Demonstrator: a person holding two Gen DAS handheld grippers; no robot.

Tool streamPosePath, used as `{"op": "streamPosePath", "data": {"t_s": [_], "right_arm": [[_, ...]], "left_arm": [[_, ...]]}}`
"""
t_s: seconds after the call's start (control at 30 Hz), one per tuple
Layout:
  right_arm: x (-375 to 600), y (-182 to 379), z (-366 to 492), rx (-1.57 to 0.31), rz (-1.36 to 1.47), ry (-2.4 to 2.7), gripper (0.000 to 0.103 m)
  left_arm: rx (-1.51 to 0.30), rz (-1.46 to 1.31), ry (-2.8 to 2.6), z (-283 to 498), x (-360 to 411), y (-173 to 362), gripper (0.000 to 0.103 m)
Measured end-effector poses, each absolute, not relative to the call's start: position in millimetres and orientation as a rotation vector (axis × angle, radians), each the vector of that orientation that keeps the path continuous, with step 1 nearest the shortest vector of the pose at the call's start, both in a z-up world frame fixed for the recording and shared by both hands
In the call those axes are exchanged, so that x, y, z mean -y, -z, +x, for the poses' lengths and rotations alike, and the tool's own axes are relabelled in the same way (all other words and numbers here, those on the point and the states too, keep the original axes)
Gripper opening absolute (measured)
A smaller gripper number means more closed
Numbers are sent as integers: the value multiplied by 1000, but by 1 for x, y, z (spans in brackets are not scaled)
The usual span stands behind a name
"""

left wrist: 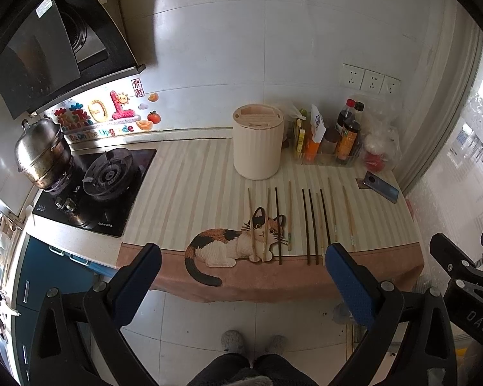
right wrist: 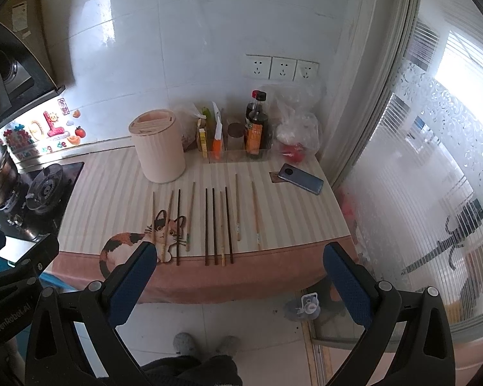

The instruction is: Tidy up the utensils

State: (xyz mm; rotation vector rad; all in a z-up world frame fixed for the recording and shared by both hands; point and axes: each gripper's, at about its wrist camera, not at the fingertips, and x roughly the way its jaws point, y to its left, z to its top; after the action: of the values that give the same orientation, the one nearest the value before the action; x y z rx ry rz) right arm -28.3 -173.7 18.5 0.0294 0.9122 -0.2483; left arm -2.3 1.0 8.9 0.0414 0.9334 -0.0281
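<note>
Several chopsticks lie side by side on a striped cat mat (left wrist: 183,193) (right wrist: 112,193), some dark (left wrist: 312,225) (right wrist: 214,225), some pale wood (left wrist: 348,215) (right wrist: 256,215). Behind them stands a cream cylindrical utensil holder (left wrist: 257,143) (right wrist: 159,148) with slots in its lid. My left gripper (left wrist: 241,254) hangs open in front of the counter edge, holding nothing. My right gripper (right wrist: 240,254) is open too, level with the mat's front hem, nothing between its fingers. The right gripper's black frame (left wrist: 463,273) shows at the left wrist view's right edge.
A gas hob (left wrist: 96,189) with a steel steamer pot (left wrist: 42,154) sits at the left. Sauce bottles (left wrist: 347,135) (right wrist: 256,125), packets and plastic bags stand at the back right. A blue phone (left wrist: 381,186) (right wrist: 301,178) lies near the mat's right end. A person's slippered feet (right wrist: 206,345) stand below.
</note>
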Motion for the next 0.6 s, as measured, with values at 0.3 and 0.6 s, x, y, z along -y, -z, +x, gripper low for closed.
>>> {"op": "streamPosePath", "data": {"t_s": [0.3, 0.6], "right_arm": [[171, -20, -30, -914, 31, 247, 103], [170, -23, -31, -913, 31, 246, 103]], "left_arm": [[-927, 40, 25, -4, -2, -11, 103], [-927, 39, 24, -6, -4, -13, 103]]}}
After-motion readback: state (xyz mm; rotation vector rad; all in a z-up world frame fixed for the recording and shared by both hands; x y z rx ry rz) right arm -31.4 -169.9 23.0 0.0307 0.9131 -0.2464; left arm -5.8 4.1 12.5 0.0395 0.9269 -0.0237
